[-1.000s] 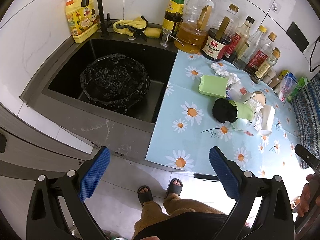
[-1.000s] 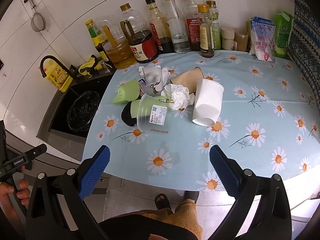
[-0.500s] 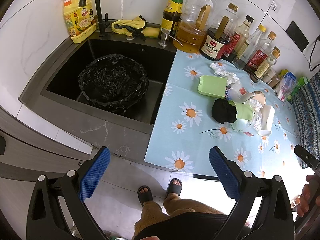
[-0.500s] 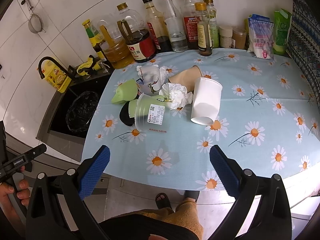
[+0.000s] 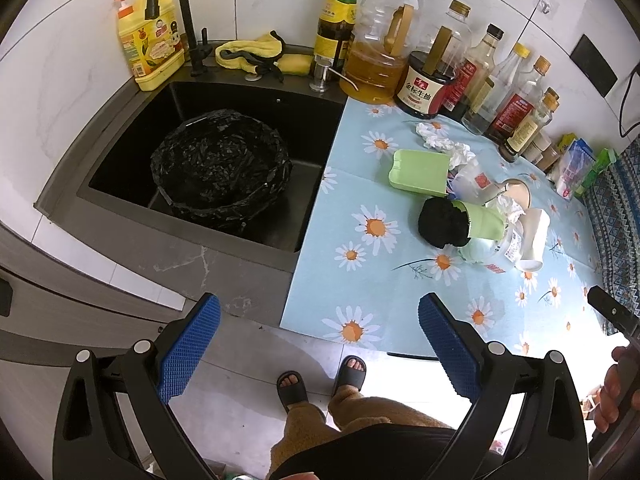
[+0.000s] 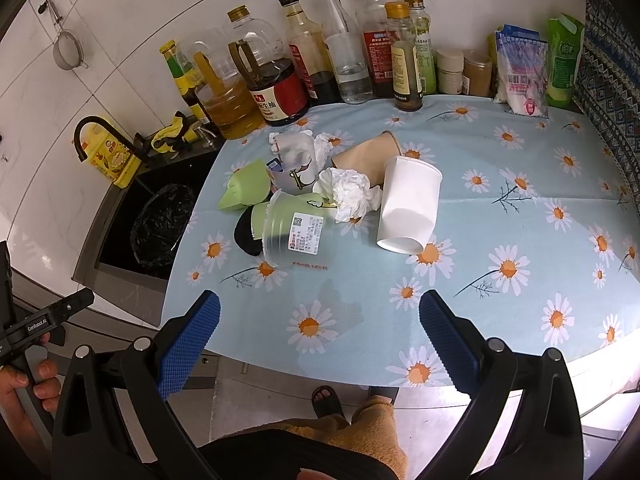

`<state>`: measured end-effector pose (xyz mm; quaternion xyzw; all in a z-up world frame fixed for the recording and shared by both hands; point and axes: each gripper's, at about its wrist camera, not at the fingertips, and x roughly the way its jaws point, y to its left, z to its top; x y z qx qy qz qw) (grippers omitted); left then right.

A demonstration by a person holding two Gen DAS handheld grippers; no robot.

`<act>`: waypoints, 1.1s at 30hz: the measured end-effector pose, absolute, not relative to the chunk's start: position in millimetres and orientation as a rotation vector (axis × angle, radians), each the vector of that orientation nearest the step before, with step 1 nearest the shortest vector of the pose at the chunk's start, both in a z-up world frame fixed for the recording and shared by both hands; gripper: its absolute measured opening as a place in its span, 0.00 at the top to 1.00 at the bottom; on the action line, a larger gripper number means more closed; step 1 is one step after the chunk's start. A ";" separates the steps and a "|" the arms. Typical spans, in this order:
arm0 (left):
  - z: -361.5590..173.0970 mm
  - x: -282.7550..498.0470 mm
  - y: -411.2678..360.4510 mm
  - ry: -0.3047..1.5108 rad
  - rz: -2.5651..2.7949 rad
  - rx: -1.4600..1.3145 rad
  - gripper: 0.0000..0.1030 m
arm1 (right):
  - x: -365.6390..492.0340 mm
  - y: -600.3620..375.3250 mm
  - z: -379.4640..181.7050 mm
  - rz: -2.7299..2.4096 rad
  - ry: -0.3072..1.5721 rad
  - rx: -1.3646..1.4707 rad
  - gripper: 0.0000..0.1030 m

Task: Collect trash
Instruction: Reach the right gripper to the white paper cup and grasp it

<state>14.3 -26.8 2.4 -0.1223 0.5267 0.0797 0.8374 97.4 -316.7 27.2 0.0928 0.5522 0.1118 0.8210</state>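
Observation:
A heap of trash lies on the daisy-print counter cover (image 6: 520, 240): a white paper cup (image 6: 408, 204) on its side, a clear labelled plastic cup (image 6: 296, 228), crumpled tissue (image 6: 352, 192), a brown paper cup (image 6: 364, 156) and a green cup (image 6: 244, 188). A bin lined with a black bag (image 5: 220, 168) stands in the dark sink (image 5: 120, 120). My left gripper (image 5: 320, 340) hovers open over the counter's front edge, nothing between its blue pads. My right gripper (image 6: 320, 336) is open too, held near the front edge short of the heap.
Oil and sauce bottles (image 6: 312, 52) line the tiled wall behind the heap. A black tap (image 5: 168, 8), yellow detergent bottle (image 5: 148, 52) and yellow cloth (image 5: 252, 52) edge the sink. Packets (image 6: 524, 72) sit at the back right. A person's sandalled feet (image 5: 320, 380) stand below.
Both grippers have drifted slightly forward, so the counter and sink look a little closer. Both stay open and the trash has not moved.

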 end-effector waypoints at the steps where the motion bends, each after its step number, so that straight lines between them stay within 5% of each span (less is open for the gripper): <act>1: 2.3 15.0 -27.6 1.115 0.168 -0.259 0.06 | 98.5 -318.3 26.5 0.238 1.177 0.200 0.04; 16: -2.8 37.1 -51.8 1.133 0.163 -0.254 0.06 | 124.2 -350.3 9.5 0.225 1.216 0.253 0.04; 33: -22.4 74.9 -131.0 1.162 0.064 -0.232 0.06 | 213.4 -411.1 -81.8 0.170 1.399 0.473 0.10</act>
